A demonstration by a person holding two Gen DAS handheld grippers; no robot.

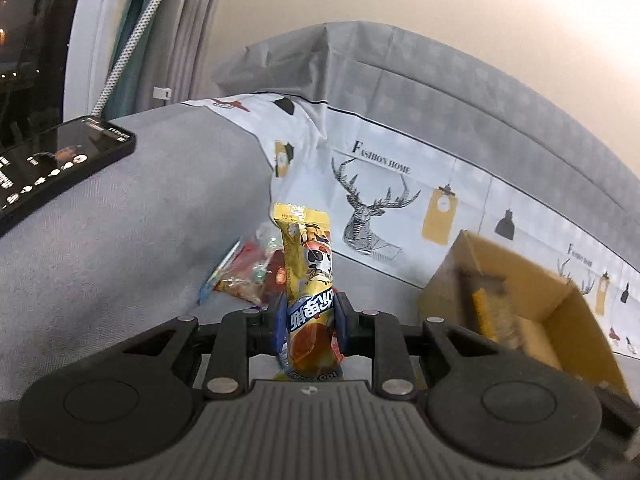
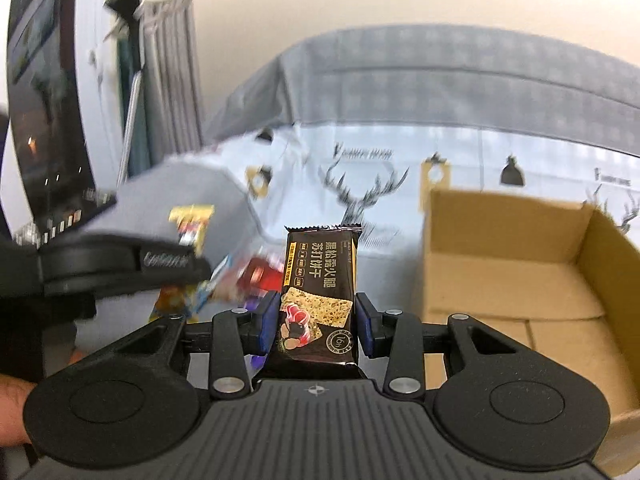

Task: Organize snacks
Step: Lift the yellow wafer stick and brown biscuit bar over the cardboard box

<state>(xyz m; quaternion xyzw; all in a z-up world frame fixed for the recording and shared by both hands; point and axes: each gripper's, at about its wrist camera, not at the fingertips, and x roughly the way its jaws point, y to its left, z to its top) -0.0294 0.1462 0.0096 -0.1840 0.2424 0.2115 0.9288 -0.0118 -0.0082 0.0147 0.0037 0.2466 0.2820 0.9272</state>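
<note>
L claw [image 1: 307, 322]: jaws narrow, clamped on the lower half of a yellow pack [image 1: 306, 280], which stands upright between my pads so its long top pokes fwd, clear of the linkage. R claw [image 2: 316, 322]: jaws likewise closed, on a black cracker pack [image 2: 320, 292], gripped at its sides near the bottom edge, label facing cam, top seal up. Both packs are held off the sofa [image 1: 132, 208], i.e. in transit, not resting on anything. Box [image 2: 512, 280]: open cardboard, on the seat to the R, against the deer-print cover [image 1: 400, 184]; in the L view something yellowish lies inside but blur hides what; in the R view the near floor of the box looks bare. Its open top faces up, so I judge it the drop target. Snack pile [image 1: 248, 276]: red and clear wrappers on the seat at the foot of the armrest, well apart from the box; more to sort. Phone [image 1: 52, 164]: screen lit, lying on the armrest, off my path. In the R view my L claw shows as a blurred black shape at far L. Next, I judge: carry R pack over the box rim, open, then L pack.
</note>
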